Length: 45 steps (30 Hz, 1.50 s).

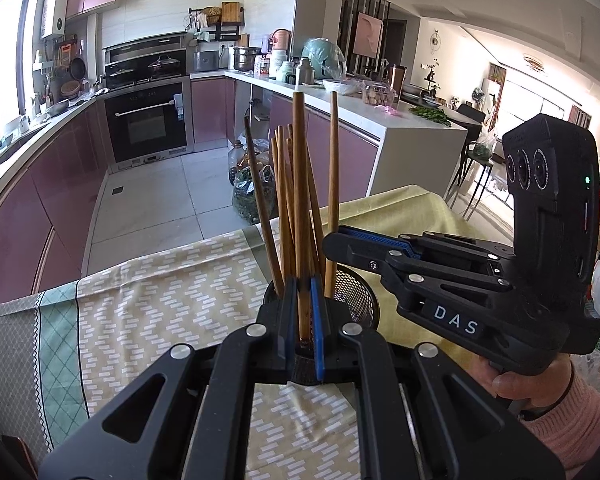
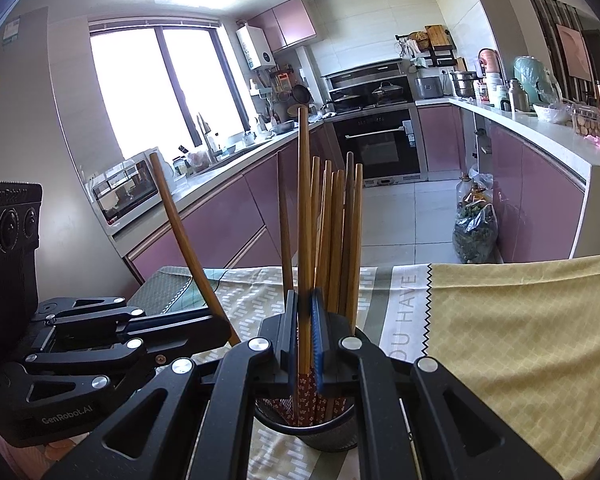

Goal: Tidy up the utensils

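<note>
- Left wrist view: left gripper (image 1: pixel 305 312) clamped on one upright wooden chopstick (image 1: pixel 300 216), directly above the black mesh holder (image 1: pixel 360 300) on the patterned tablecloth (image 1: pixel 160 300); other chopsticks (image 1: pixel 284 200) standing in the holder.
- Right gripper (image 1: pixel 336 240) just right of the holder, pinching another chopstick (image 1: pixel 333 184).
- Right wrist view: right gripper (image 2: pixel 305 340) closed on a tall chopstick (image 2: pixel 304 220) over the holder (image 2: pixel 320 432); left gripper (image 2: pixel 216 326) beside the holder, gripping a tilted chopstick (image 2: pixel 184 240).

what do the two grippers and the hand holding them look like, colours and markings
Both are matte black plastic linkages with silver rivets and blue finger pads. The right gripper carries a white DAS label, three round lenses and a green light. The left gripper reads GenRobot.AI. The person's right hand is bare, with a pink knit sleeve.
</note>
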Motion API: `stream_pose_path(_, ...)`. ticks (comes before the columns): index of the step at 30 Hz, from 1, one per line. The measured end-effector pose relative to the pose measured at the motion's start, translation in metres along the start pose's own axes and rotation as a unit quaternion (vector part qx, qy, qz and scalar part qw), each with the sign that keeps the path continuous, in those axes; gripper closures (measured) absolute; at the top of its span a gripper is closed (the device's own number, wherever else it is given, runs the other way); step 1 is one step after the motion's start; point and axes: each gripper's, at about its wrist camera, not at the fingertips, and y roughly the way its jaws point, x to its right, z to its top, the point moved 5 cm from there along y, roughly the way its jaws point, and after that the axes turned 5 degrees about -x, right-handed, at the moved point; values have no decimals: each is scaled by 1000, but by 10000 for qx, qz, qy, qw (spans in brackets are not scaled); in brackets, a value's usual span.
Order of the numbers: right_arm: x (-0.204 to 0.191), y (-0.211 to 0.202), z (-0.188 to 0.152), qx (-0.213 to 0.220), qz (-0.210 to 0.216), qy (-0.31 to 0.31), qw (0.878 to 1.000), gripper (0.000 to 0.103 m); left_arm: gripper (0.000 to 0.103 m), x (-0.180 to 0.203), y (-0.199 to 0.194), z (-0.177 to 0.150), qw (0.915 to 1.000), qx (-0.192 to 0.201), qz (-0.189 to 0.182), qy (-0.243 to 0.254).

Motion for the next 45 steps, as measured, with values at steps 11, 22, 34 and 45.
stream_pose_path(11, -1, 6, 1, -96, 11, -40, 9999, 97, 96, -4, 18, -1, 9999, -124, 48, -66)
stream_pose_path(22, -1, 7, -3, -146, 25, 5, 9999, 95, 96, -9, 25, -5, 9998, -152, 12, -151)
stream_pose_path(34, -9, -14, -18, -7, -200, -203, 9996, 49, 45, -41, -16, -38, 9964, 490, 461, -517)
stream_pose_path(45, -40, -35, -45, 298, -673, -762, 9944, 8, 6, -66, -79, -74, 9771, 1426, 1380, -763)
